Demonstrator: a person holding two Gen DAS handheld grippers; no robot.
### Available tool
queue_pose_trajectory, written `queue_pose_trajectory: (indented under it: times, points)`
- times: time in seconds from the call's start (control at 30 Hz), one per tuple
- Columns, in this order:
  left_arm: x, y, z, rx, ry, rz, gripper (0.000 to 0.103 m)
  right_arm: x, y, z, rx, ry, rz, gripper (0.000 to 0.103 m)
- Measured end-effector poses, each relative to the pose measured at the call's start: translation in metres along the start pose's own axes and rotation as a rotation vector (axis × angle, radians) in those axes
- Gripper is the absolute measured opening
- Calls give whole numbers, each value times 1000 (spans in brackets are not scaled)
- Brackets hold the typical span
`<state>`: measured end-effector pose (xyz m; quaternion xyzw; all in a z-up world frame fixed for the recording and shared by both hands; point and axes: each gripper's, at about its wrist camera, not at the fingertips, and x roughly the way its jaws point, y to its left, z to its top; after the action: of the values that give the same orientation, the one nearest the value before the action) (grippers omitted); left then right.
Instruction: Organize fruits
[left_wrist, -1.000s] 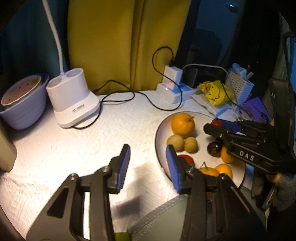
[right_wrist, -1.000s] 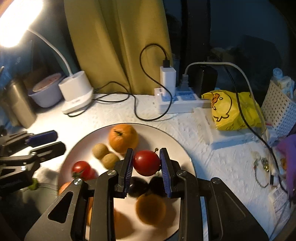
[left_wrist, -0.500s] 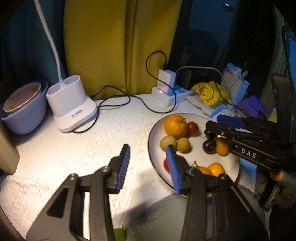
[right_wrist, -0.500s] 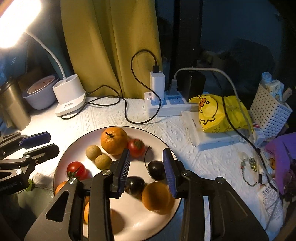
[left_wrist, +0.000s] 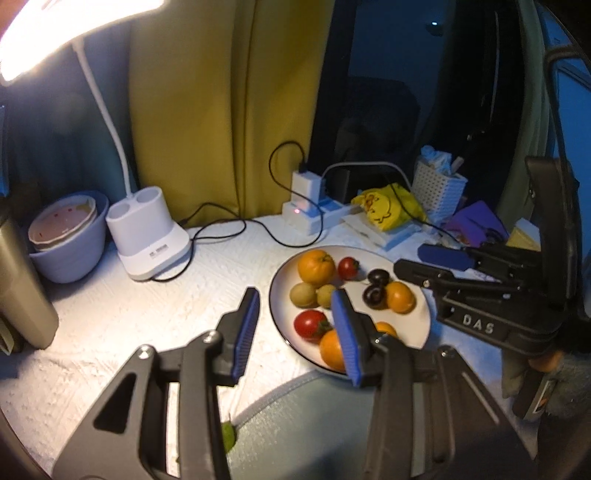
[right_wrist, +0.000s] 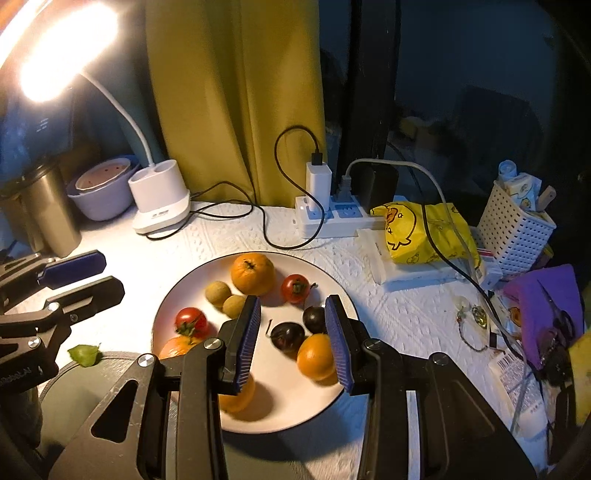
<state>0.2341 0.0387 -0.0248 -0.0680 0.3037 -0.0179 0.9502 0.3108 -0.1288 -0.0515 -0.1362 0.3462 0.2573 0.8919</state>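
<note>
Right tool (right_wrist: 293, 339) emptied, tomato (right_wrist: 295, 288) now on plate (right_wrist: 164, 306)

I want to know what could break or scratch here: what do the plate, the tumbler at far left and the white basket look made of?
Plate: likely glazed ceramic, smooth cream face with a dark rim line and soft sheen. Tumbler: probably brushed metal, dull grey-gold with vertical light streaks. Basket: looks like moulded plastic, matte white walls with a regular grid of holes.
</note>
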Motion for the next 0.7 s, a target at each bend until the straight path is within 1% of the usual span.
queue_pose_trajectory:
  times: [0.33, 0.53, 0.57, 0.63, 0.7]
  points:
    - [-38, -9, -7, 8, -35, -3, 43, -39, 15, -11, -6, -15, 5, 39]
    - [-60, -13, -14, 3, -54, 8, 44, -62, 24, -19, -8, -28, 11, 39]
    - [-64, -13, -15, 2, -57, 9, 46, -66, 26, -20, -8, -29, 14, 39]
    - [-70, -14, -17, 0, -62, 13, 54, -74, 30, -24, -10, -34, 17, 39]
    - [-79, -15, -19, -6, -72, 11, 69, -82, 33, -27, -12, -38, 21, 39]
